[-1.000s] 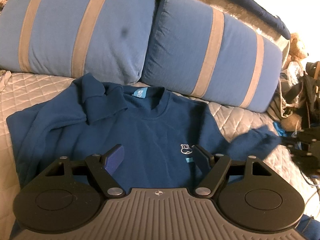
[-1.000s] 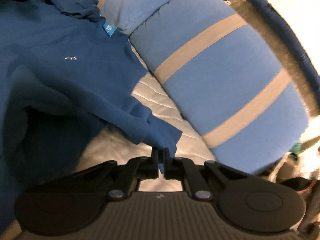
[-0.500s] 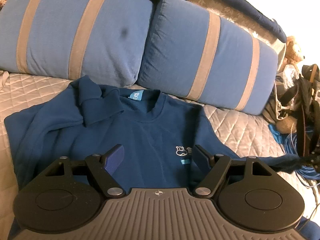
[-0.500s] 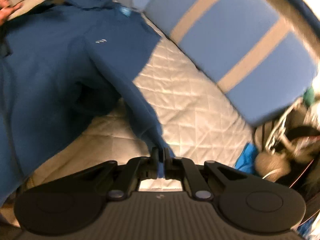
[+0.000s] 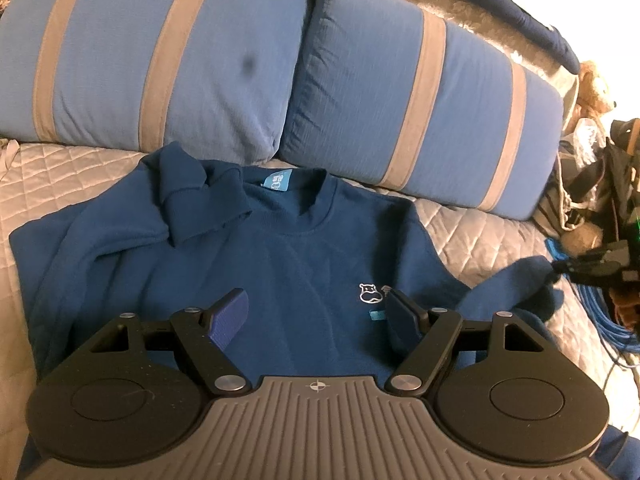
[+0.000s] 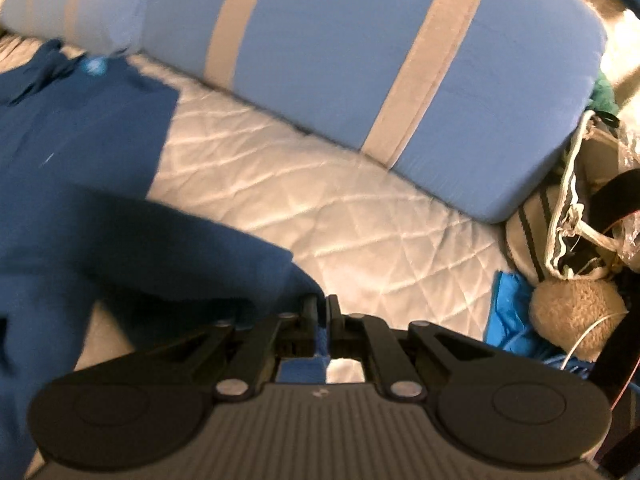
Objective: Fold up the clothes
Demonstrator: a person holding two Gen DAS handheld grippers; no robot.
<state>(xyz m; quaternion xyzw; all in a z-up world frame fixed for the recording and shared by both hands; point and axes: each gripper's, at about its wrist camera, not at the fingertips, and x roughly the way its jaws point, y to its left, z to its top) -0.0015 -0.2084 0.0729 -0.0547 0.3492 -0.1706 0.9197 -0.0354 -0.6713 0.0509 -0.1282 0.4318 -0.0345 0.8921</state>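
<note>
— What did the place look like?

— A bed under a pale quilted cover [image 5: 480, 236], with two blue pillows [image 5: 420, 88] striped in beige standing along the back. Past the bed's right edge sat a soft toy [image 6: 576, 308], bags and a coil of blue cable [image 5: 600, 320].

— And the garment?

— The navy sweatshirt [image 5: 280, 264] lay face up on the quilt, collar toward the pillows, one sleeve folded across its shoulder. The left gripper [image 5: 316, 316] hung over the chest with its fingers spread wide, holding nothing. The right gripper [image 6: 322, 316] had its fingers pressed together on the cuff [image 6: 280, 276] of the other sleeve.

— Any change from half a second before?

— The right gripper had swung the cuff outward toward the bed's right edge, so the sleeve stretched away from the body. The left view had barely shifted.

— Room to move?

— Bare quilt lay between sleeve and pillows; clutter crowded just beyond the right edge.
</note>
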